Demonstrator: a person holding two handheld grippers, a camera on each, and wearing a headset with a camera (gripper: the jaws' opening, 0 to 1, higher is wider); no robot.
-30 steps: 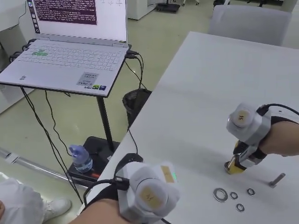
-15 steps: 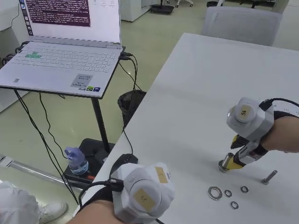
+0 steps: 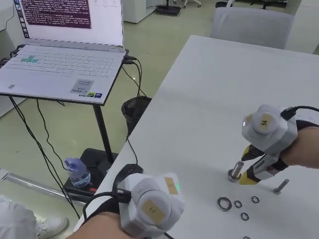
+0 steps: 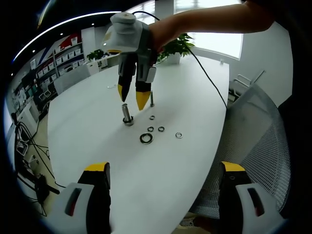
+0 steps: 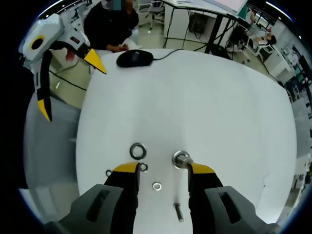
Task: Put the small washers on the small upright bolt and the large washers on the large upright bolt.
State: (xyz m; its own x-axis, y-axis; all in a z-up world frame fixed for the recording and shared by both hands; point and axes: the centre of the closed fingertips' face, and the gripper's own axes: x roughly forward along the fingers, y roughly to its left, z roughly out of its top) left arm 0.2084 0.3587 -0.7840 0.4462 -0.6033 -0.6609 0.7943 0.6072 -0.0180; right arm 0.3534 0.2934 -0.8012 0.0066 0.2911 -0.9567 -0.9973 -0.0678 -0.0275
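Head view: large bolt (image 3: pixel 235 172), gripped a moment ago, now stands upright on the tabletop (image 3: pixel 209 99).
Right gripper (image 5: pixel 164 168): jaws apart, empty, beside it.
Left gripper (image 4: pixel 164 168): jaws wide, empty.
Washers (image 3: pixel 224 203): loose, nearer; none placed.
Small bolt (image 3: pixel 280 186): lying flat, likely next.

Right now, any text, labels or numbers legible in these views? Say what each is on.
Nothing reads well enough to quote.
Purple terminal window on the white laptop: white lines, too small.
Stickers on its palm rest: too small.
Round yellow label atop the right gripper: two characters, too blurred.
Round yellow disc atop the left gripper: blurred.
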